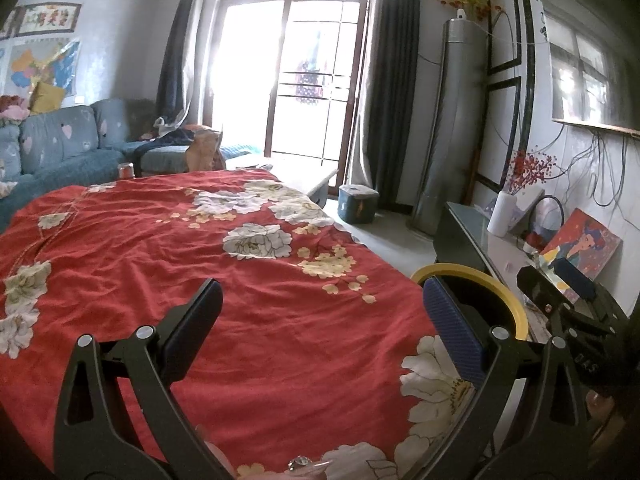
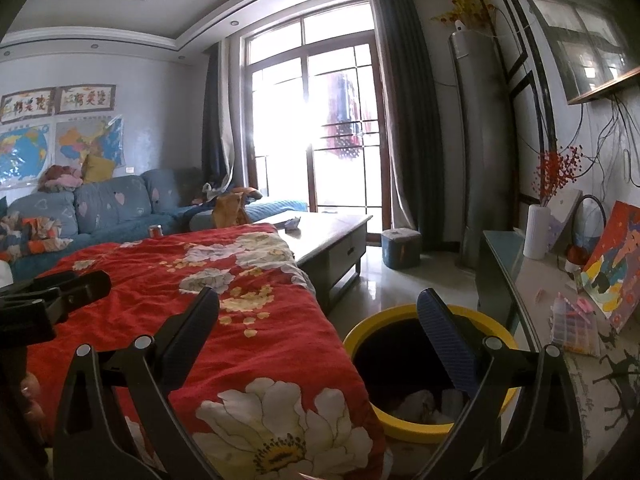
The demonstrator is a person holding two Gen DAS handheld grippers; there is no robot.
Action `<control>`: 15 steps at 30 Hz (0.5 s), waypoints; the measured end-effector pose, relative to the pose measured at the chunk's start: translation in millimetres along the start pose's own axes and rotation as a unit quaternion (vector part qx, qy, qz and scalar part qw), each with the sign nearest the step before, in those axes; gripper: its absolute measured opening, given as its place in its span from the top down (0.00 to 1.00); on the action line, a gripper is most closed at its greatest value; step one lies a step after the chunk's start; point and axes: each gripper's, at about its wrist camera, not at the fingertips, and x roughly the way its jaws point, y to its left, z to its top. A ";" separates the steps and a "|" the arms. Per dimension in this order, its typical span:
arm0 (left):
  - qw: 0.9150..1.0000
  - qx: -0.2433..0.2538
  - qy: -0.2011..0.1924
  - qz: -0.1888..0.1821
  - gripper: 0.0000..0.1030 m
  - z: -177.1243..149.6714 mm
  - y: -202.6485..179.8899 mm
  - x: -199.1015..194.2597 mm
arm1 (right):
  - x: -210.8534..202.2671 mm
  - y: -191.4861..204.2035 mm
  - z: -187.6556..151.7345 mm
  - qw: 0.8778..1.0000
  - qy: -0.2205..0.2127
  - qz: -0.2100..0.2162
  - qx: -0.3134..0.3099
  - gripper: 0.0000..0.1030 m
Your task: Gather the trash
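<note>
Right wrist view: my right gripper stands with its jaws spread wide and nothing between them, poised above the edge where the red floral cloth meets the yellow-rimmed bin. That bin sits on the floor just beside the cloth-covered surface, below and slightly right of the gripper's midline; my right finger pad overlaps its dark opening. Crumpled pale trash lies at the bottom of the bin, partly hidden behind the same finger. At the left edge, the dark body of my left gripper juts in over the cloth. Left wrist view: my left gripper is likewise released, jaws wide apart and holding nothing, hovering over the red floral cloth. From here the yellow-rimmed bin appears only as an arc of rim behind my right-hand finger pad, off the cloth's right edge. My right gripper shows as a dark frame beyond the bin. A small can stands at the cloth's far edge, near the blue sofa.
</note>
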 end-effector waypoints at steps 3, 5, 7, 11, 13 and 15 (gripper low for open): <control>1.000 0.001 0.001 0.000 0.11 -0.2 -0.1 0.2 | 0.0 -0.2 0.2 1.000 0.000 0.000 -0.001 0.06; 1.000 0.001 0.002 -0.001 0.11 -0.1 0.1 0.1 | 0.2 -0.2 0.2 1.000 0.000 0.001 -0.001 0.06; 1.000 0.001 0.001 0.000 0.11 0.0 -0.4 -0.2 | 1.2 -1.5 -1.3 1.000 0.001 0.001 -0.001 0.06; 1.000 0.001 0.000 -0.001 0.11 0.1 -0.4 0.0 | 1.1 -1.4 -1.7 1.000 0.000 0.000 0.000 0.06; 1.000 0.002 0.001 0.000 0.11 -0.1 -0.8 -0.2 | 1.6 -1.6 -2.0 1.000 0.000 0.000 0.001 0.06; 1.000 0.001 0.000 0.000 0.11 0.0 -0.8 -0.2 | 1.6 -1.7 -1.7 1.000 0.001 -0.001 0.000 0.06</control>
